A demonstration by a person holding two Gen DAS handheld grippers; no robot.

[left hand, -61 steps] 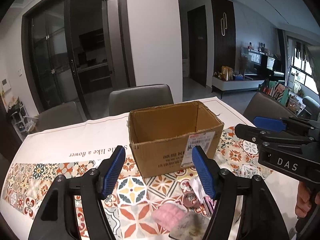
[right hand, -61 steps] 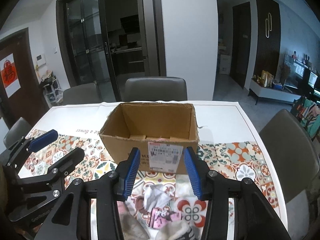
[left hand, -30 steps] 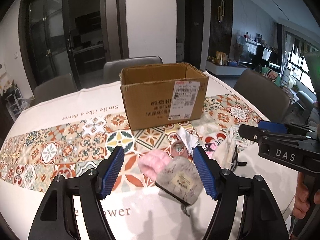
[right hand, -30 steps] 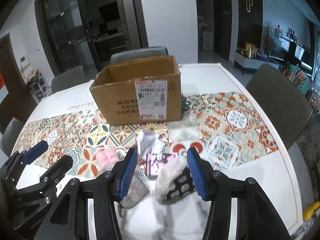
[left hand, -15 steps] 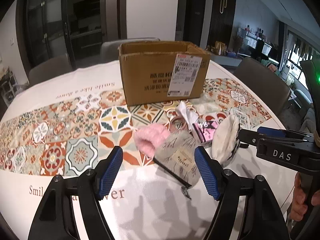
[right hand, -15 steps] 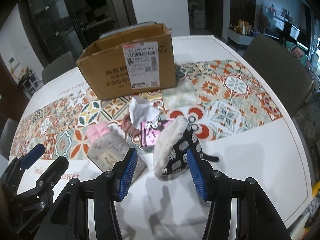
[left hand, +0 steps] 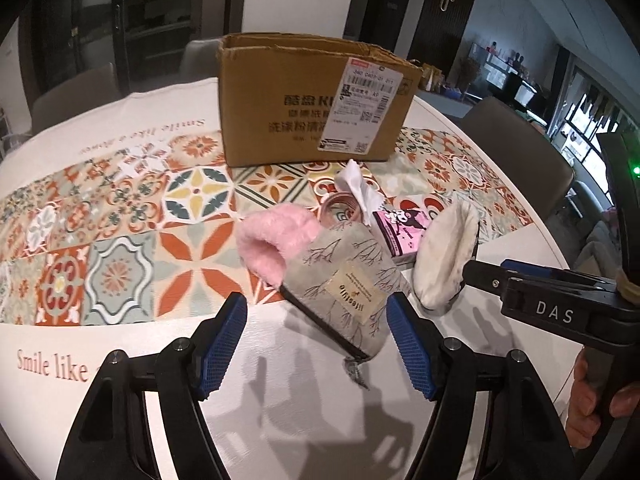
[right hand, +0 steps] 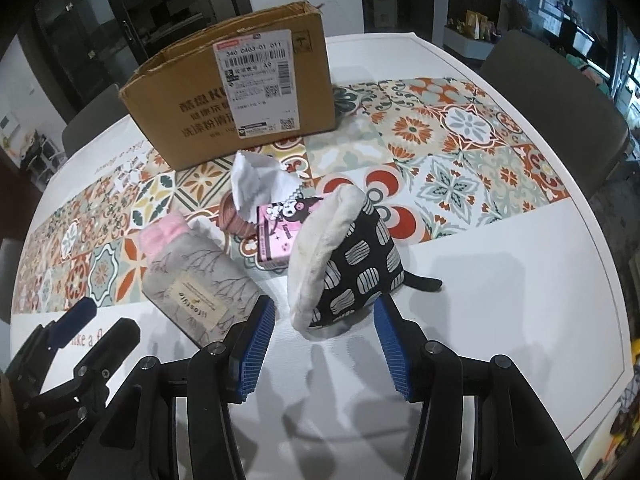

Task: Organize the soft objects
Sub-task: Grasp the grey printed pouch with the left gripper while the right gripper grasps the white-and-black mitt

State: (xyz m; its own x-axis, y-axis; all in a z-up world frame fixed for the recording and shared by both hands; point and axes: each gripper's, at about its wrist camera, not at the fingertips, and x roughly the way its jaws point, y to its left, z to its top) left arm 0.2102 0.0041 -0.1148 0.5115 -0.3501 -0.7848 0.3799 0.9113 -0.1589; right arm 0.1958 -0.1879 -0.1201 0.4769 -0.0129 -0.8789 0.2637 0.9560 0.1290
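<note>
Cardboard box (right hand: 236, 92) stands at far side of table (right hand: 500, 300), open at top, w/ white shipping label on its near wall. Soft things lie in a tight group on the near side of box, on a tablecloth w/ coloured tile pattern (right hand: 460, 160). From left to right: grey pouch (left hand: 344, 284) w/ branch print and beige label, w/ pink fluffy item (left hand: 272, 240) at its far left end and touching it; pink tissue pack (right hand: 280, 228) w/ cartoon print and white tissue (right hand: 252, 180) standing up from it; round pad (right hand: 344, 264), cream on one side, black w/ white pattern on other, standing tilted on its edge just beside the pack. A roll of tape (left hand: 340, 210) lies btw. the pink item and the tissue pack. Left gripper (left hand: 316, 344) hangs above the near end of grey pouch; its jaws are apart and closing a little, pads at both sides of pouch's near corner but not pressing it. Right gripper (right hand: 324, 344) hangs over near edge of round pad, jaws apart, pad btw. them, not touched as far as I can see. Part of a hand (left hand: 600, 408) shows on right gripper's handle in left view.
</note>
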